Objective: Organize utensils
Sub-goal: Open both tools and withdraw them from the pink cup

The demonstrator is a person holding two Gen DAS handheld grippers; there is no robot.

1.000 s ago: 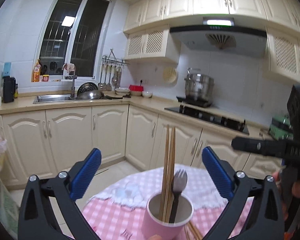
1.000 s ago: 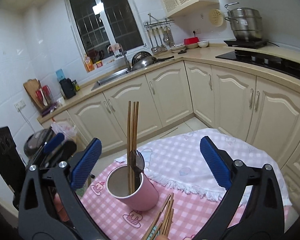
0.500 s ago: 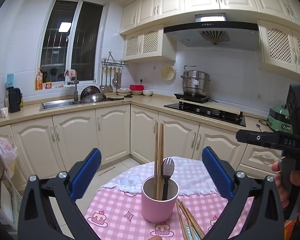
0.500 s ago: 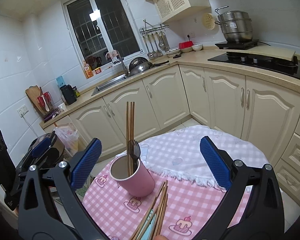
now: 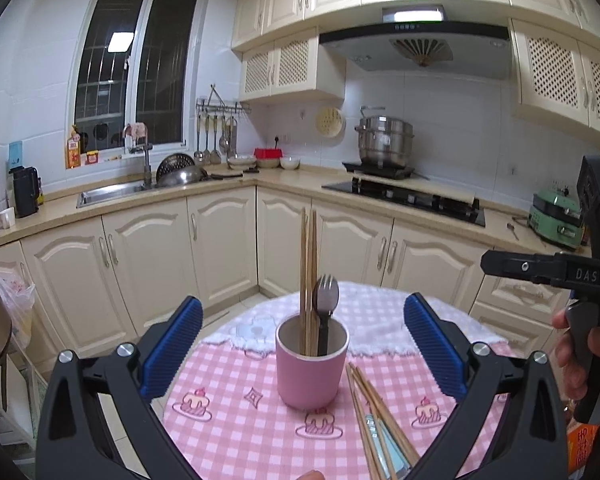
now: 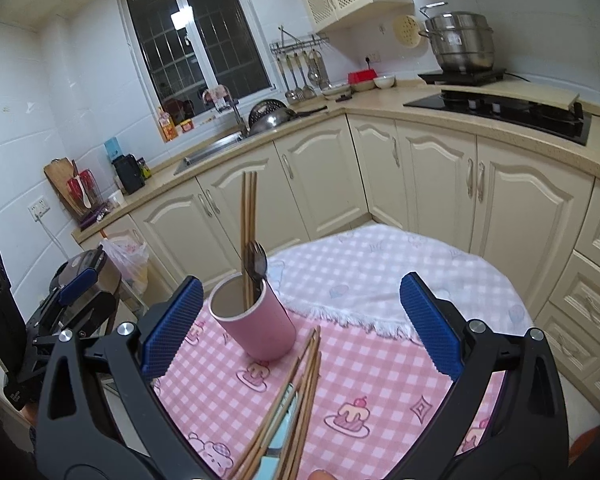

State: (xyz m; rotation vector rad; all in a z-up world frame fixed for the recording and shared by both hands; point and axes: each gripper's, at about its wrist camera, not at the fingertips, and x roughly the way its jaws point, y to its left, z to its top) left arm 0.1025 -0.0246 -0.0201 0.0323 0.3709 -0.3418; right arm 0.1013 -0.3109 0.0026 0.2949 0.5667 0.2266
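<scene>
Cup (image 5: 311, 364) stands upright on the worktop (image 5: 228, 420), near its centre. In the cup: chopsticks (image 5: 308, 272) and a fork (image 5: 326, 300), tines up, fork at 3 o'clock of the chopsticks. Loose chopsticks (image 5: 374, 412) lie flat on the worktop at 5 o'clock of the cup, just beside its base. Among them lies a flat utensil (image 6: 284, 420); type cannot be told. Cabinets (image 5: 220, 248) stand behind the worktop at 12 o'clock.
</scene>
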